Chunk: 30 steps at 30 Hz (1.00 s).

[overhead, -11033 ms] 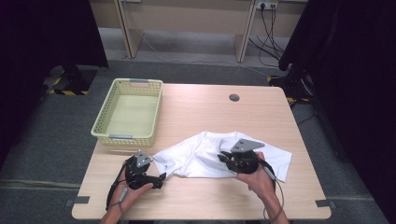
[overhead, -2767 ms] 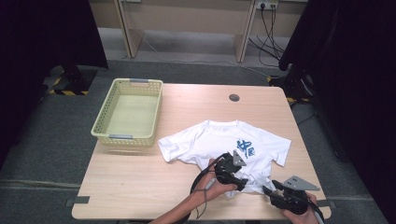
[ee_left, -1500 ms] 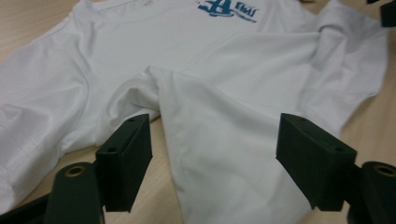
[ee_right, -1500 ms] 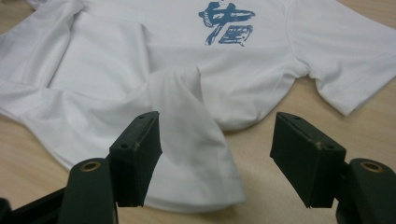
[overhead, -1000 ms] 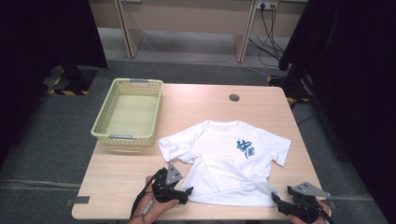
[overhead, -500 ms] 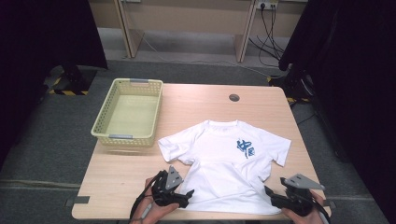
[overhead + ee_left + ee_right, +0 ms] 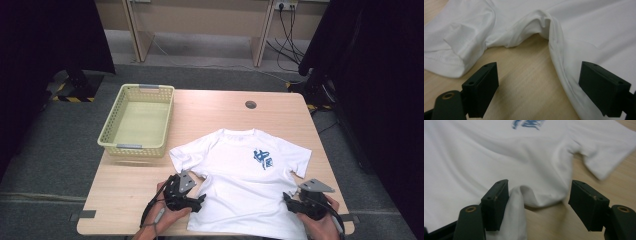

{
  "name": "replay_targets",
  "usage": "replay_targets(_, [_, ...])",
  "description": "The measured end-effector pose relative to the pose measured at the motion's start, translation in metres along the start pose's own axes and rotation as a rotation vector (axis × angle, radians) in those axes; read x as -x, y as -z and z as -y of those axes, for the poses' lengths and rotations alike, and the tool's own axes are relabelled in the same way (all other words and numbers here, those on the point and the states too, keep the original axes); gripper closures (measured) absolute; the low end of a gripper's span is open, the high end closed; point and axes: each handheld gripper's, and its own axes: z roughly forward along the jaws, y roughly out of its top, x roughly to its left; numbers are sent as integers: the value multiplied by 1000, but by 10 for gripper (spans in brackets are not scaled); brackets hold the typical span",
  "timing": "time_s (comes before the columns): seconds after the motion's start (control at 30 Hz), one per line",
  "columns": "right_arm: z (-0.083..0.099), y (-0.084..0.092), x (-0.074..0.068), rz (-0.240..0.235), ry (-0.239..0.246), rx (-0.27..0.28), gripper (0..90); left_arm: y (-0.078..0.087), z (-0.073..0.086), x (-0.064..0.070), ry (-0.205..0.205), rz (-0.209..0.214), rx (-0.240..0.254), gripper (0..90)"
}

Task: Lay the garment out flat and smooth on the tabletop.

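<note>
The tabletop (image 7: 150, 200) is covered at its near middle by a white T-shirt (image 7: 245, 185), spread flat, blue print up, beside a basket (image 7: 137, 122). Its side seams should be pinched squarely at matching points. The left gripper (image 7: 200, 200) and right gripper (image 7: 289, 199) are held with fingers (image 7: 482, 87) parted, nothing clamped.

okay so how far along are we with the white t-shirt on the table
Done: the white t-shirt lies spread flat, print side up, on the table. In hand: the left gripper sits at its side seam under the sleeve, the right gripper at the opposite edge, both with jaws open around bunched cloth, nothing pinched yet. Left, probably: gripping, folding, and perhaps moving it into the empty yellow basket.
</note>
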Motion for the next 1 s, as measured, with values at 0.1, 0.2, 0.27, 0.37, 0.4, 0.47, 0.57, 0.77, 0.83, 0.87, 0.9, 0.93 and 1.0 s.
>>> replay_targets(0.1, [9,6,6,7,-28,-6,326,9,8,2,3,9,-2,149])
replay_targets(0.2, [16,13,9,7,-40,-2,326,18,12,5,-17,14,-21,148])
replay_targets(0.27, [14,14,8,7,-37,3,326,19,12,6,-30,12,-29,148])
replay_targets(0.37, [1,18,0,-19,-4,41,325,18,8,5,-53,26,-26,157])
replay_targets(0.4, [-4,18,-3,-31,7,48,325,17,7,3,-36,37,-21,160])
replay_targets(0.47, [-12,15,-9,-59,32,58,325,13,4,0,-7,49,-6,161])
replay_targets(0.57, [-24,6,-16,-110,47,65,326,9,-4,-6,24,39,20,160])
replay_targets(0.77, [-47,-21,-23,-196,40,50,326,-6,-26,-19,68,30,31,158])
replay_targets(0.83, [-56,-28,-23,-208,43,49,322,-13,-34,-24,91,39,30,157])
replay_targets(0.87, [-61,-32,-22,-208,44,48,319,-16,-37,-26,105,47,24,156])
replay_targets(0.9, [-66,-36,-21,-206,42,40,317,-19,-40,-29,119,55,14,153])
replay_targets(0.93, [-71,-40,-19,-197,45,31,317,-23,-42,-32,129,59,7,151])
replay_targets(1.0, [-80,-49,-15,-168,42,19,317,-29,-46,-37,138,41,-9,150])
